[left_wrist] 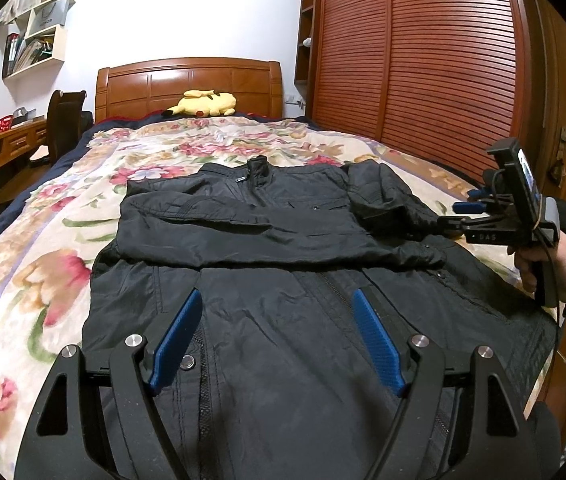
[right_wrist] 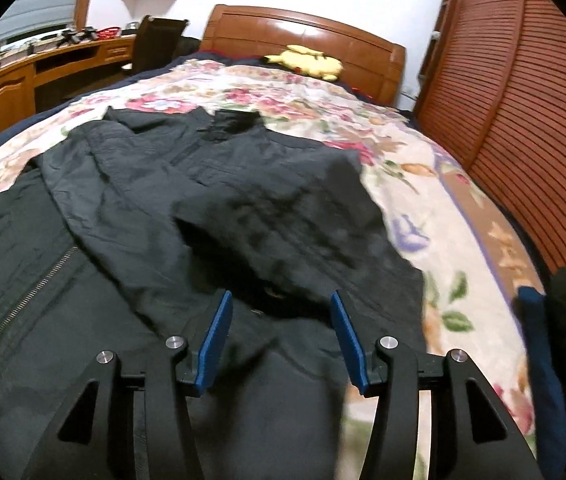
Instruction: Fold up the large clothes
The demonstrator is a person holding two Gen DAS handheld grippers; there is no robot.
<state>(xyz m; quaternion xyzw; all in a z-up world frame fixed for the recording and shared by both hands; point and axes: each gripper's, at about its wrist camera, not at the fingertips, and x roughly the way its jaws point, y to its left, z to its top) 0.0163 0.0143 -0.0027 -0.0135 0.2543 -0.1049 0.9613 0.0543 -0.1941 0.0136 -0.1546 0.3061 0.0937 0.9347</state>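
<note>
Both grippers (left_wrist: 277,308) (right_wrist: 281,312) gape above the jacket (left_wrist: 283,320).

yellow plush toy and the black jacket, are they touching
Apart. The left wrist view shows the yellow plush toy up by the headboard, with a wide stretch of floral blanket between it and the black jacket.

The right hand-held gripper (right_wrist: 281,330) hovers with blue fingers (right_wrist: 215,344) spread wide over a black jacket (right_wrist: 131,216) laid on the floral bed (right_wrist: 435,208), its sleeve (right_wrist: 295,216) folded across; a yellow plush (right_wrist: 307,62) sits by the headboard
</note>
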